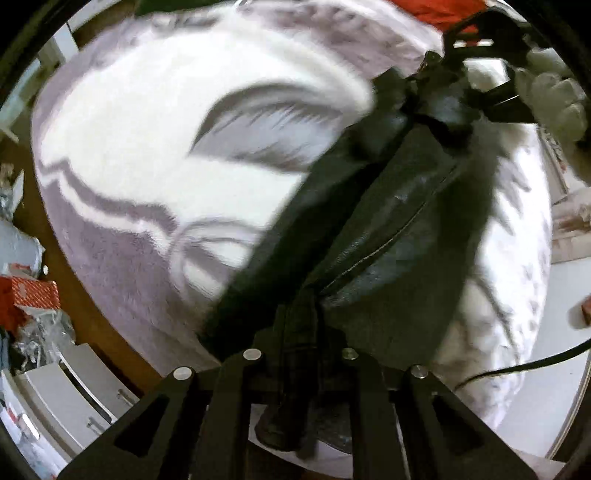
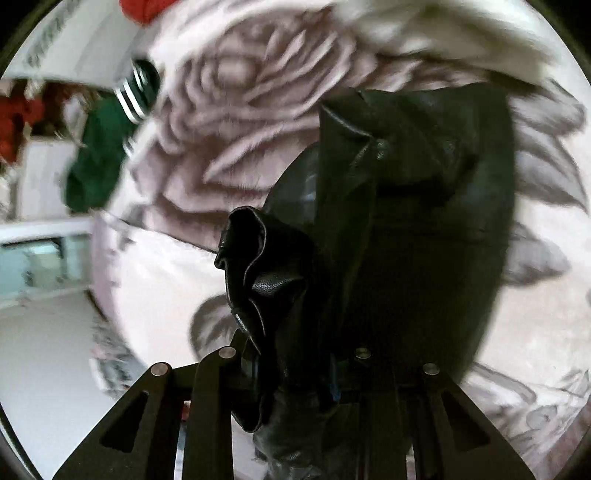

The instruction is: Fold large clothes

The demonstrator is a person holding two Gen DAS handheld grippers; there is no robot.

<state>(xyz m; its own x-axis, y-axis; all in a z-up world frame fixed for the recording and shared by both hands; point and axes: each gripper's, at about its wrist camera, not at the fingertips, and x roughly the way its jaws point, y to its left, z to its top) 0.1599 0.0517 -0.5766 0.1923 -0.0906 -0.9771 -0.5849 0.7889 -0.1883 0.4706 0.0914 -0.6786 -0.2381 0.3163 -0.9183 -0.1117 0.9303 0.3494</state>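
Note:
A black leather garment hangs stretched above a bed covered by a grey and white floral blanket. In the left wrist view my left gripper is shut on one bunched end of it, which runs up between the fingers. The far end gathers at the top right, where a white-gloved hand holds the other tool. In the right wrist view my right gripper is shut on a crumpled fold of the same leather garment, which drapes away over the blanket and hides the fingertips.
A green garment with white stripes and a red one lie at the bed's far edge. White drawers and a red box stand on the floor left of the bed. A black cable trails at the right.

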